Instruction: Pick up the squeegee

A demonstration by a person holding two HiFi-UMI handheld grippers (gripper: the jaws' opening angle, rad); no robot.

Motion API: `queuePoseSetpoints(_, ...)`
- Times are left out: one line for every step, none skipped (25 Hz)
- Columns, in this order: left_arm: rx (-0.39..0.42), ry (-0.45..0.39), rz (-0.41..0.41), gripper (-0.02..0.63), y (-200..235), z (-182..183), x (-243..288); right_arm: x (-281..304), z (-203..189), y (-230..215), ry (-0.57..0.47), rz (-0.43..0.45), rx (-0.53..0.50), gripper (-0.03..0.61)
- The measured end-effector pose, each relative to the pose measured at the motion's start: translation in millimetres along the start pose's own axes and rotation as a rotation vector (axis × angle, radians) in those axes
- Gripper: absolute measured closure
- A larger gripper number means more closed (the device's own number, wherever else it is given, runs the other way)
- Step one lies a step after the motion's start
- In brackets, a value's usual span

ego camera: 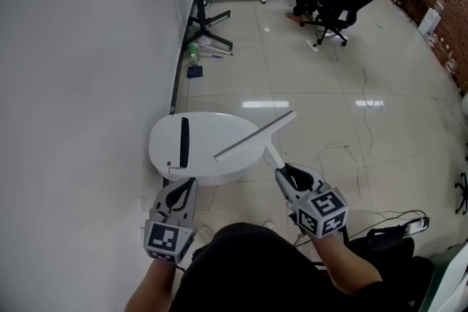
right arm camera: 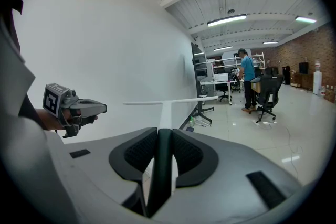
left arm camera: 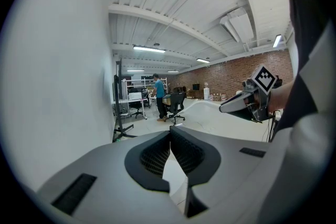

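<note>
While my right claw (ego camera: 284,174) clamps the squeegee (ego camera: 252,135) by its slim handle at six o'clock, I reckon it's light, stiff, blade-heavy toward twelve; left claw (ego camera: 182,192) is pinched together, empty.

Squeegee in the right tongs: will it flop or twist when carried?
Probably stiff: the squeegee juts out straight, no sag, held by one end. Likely light: thin handle, slim blade. It might twist: the right tongs pinch only the narrow handle, far from the wide blade.
</note>
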State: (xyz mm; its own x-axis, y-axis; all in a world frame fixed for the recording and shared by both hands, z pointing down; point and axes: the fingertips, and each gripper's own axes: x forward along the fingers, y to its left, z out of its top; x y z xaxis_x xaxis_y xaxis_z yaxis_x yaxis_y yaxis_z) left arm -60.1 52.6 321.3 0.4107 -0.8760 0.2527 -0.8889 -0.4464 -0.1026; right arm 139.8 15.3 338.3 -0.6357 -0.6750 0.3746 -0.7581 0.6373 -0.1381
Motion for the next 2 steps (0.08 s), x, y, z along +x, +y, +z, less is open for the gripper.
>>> queuePoseSetpoints(-0.001,0.0,0.0,0.611,-0.8,0.2,0.2,-0.5,0.2,-0.4,-0.001,-0.002,0.001,0.477)
queuePoseSetpoints(-0.003,0.0,0.0,0.611,-1.6,0.4,0.4,-1.0,0.3,-0.9,-0.002,-0.004,0.001,0.477)
